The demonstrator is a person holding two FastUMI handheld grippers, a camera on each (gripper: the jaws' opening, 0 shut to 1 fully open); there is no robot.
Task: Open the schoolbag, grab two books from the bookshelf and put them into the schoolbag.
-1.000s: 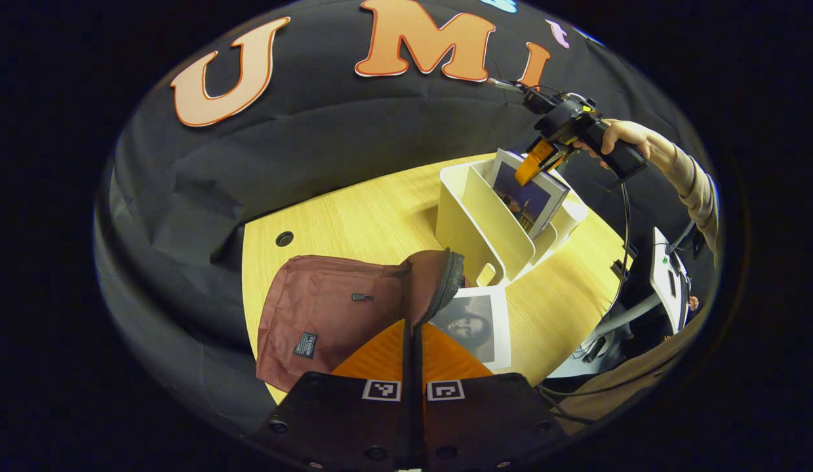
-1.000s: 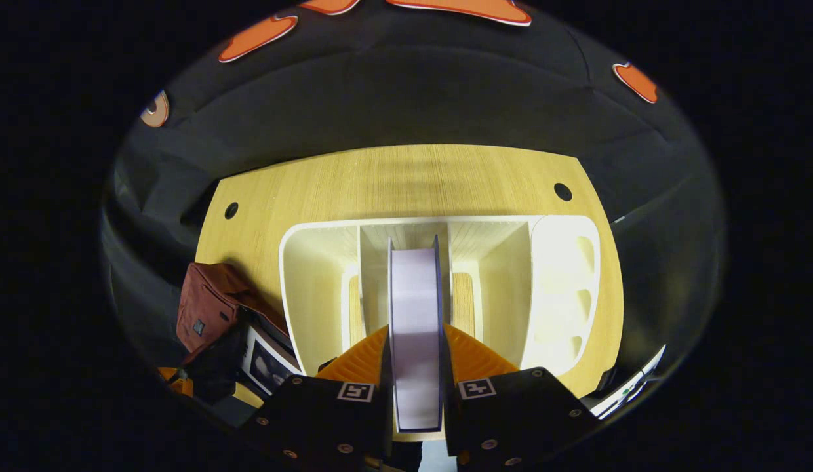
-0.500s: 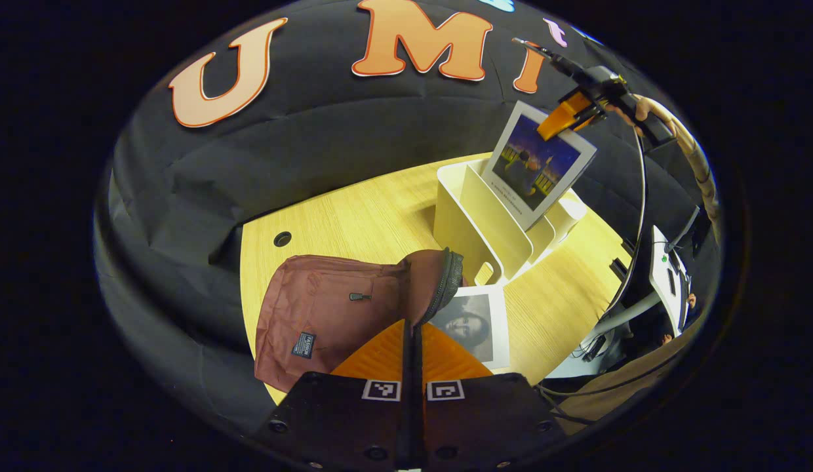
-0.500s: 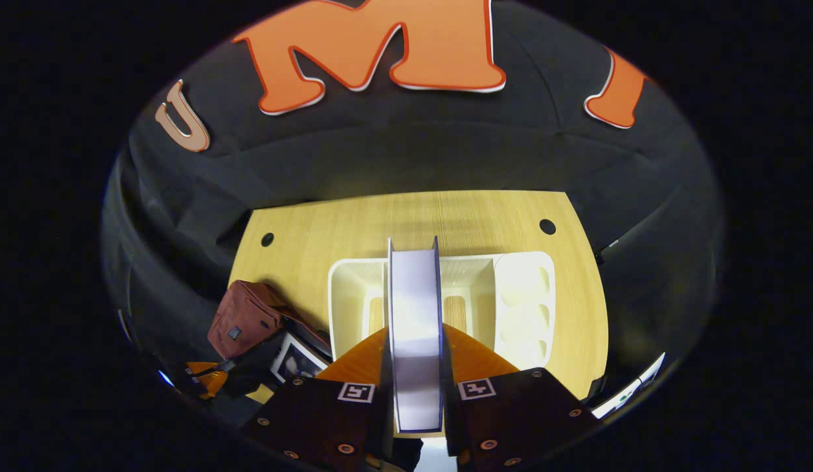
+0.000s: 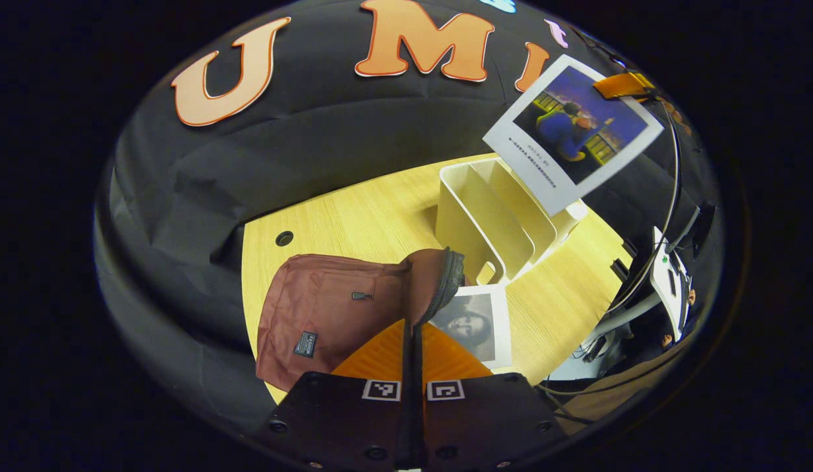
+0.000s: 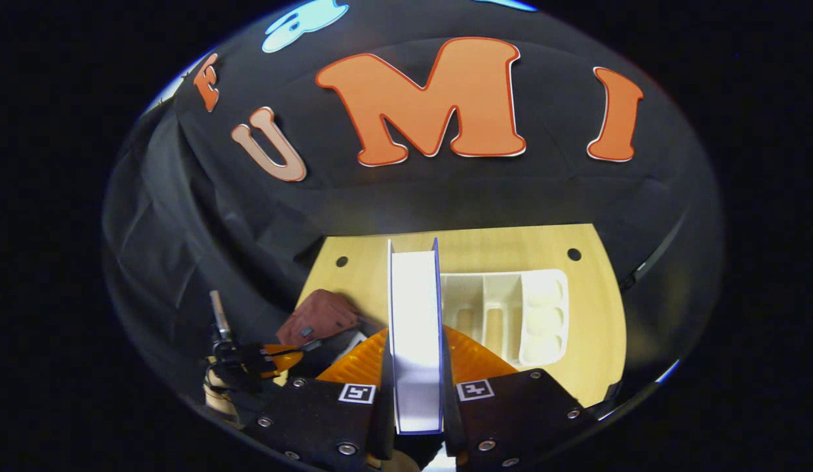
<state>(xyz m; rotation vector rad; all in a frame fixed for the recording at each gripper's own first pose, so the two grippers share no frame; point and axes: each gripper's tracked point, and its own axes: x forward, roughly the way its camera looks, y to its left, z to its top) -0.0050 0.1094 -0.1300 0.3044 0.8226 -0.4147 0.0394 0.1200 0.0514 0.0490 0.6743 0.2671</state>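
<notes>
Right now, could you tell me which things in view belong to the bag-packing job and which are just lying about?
Part of the job:
- schoolbag
- bookshelf
- lifted book, clamped in the right gripper
- portrait book at the bag's mouth
- left gripper

Just lying about:
- white device and cables beside the table

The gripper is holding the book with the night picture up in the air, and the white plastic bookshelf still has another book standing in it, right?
Not quite. The right gripper does hold the night-picture book in the air, but the white plastic bookshelf has no book standing in it; the left gripper view shows its slots bare. The other book lies flat beside the dark red schoolbag.
</notes>
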